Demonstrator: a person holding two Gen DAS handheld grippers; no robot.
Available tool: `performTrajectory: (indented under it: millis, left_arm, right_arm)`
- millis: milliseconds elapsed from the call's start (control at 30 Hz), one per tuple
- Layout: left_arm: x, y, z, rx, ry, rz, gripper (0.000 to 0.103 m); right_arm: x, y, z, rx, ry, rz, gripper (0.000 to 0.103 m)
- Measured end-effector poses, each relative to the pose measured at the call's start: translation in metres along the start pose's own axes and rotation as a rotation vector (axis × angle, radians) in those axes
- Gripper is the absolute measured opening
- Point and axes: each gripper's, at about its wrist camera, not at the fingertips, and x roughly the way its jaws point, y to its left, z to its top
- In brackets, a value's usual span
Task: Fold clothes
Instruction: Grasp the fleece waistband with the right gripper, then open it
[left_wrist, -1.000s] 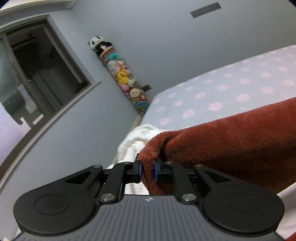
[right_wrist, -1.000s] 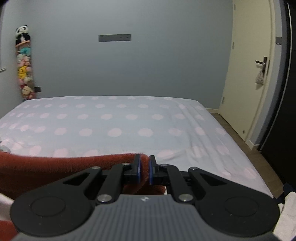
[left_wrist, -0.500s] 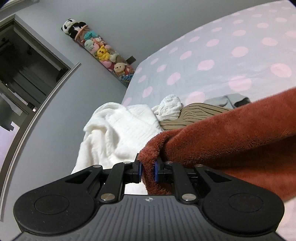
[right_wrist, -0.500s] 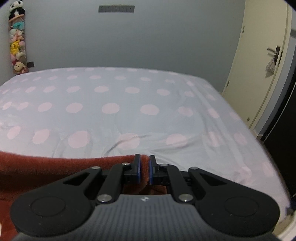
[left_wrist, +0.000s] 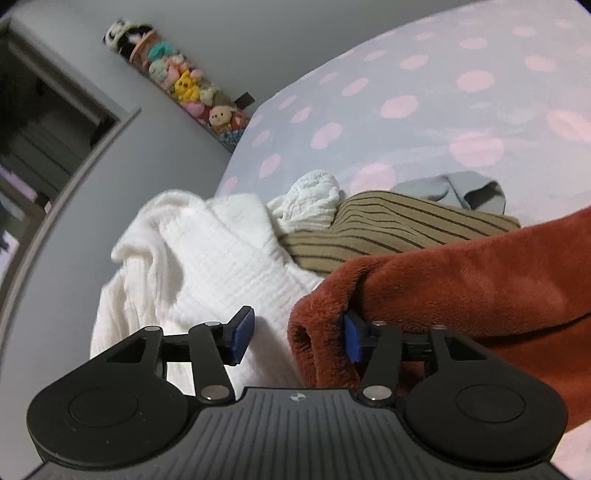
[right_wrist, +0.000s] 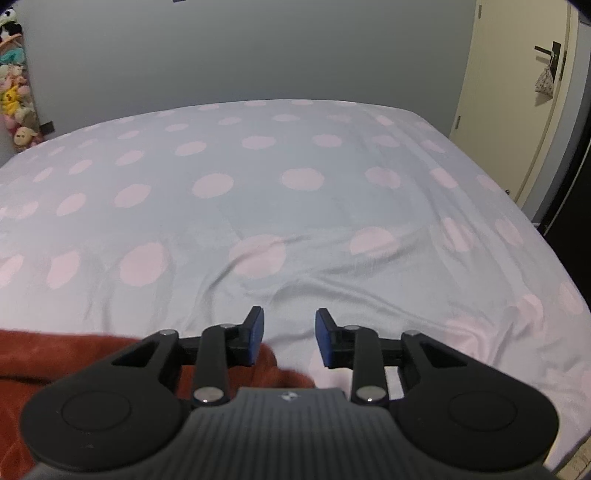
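A rust-red fleece garment (left_wrist: 480, 280) lies on the bed at the right of the left wrist view; its corner rests against the right finger (left_wrist: 352, 338) of my left gripper (left_wrist: 297, 338), whose jaws stand wide apart. In the right wrist view the same fleece (right_wrist: 48, 362) lies at the lower left, under the left finger of my right gripper (right_wrist: 289, 338), which is open and holds nothing. The bed has a pale sheet with pink dots (right_wrist: 295, 206).
A pile of clothes lies beyond my left gripper: a white knit (left_wrist: 207, 266), a tan striped garment (left_wrist: 388, 225), a grey piece (left_wrist: 454, 190). Stuffed toys (left_wrist: 184, 85) hang on the wall corner. A cream door (right_wrist: 517, 92) stands right of the bed.
Both grippers have opened and let go of the red fleece, which now lies on the bed. Both cameras have tilted down toward the bed.
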Motion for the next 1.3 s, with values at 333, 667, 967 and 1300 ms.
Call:
performTrajectory:
  millis: [333,667,967,1300]
  left_arm:
    - [-0.023,0.025,-0.022,-0.089,0.008,-0.120,0.056]
    - [-0.036,0.048,-0.022,-0.231,0.118,-0.201,0.057]
    - [-0.068,0.066,-0.022,-0.213,0.050,-0.137,0.059]
    - [-0.105,0.067,-0.075,-0.166,0.033,-0.201,0.059]
  right_arm:
    - [-0.057,-0.007,-0.078,0.026,0.092,0.190,0.039]
    - [-0.051,-0.006,-0.141,0.090,0.251,0.242,0.040]
    - [-0.087,-0.032,-0.163,0.201,0.191,0.196,0.007]
    - [-0.099,-0.084,-0.195,0.320,0.242,0.079,0.009]
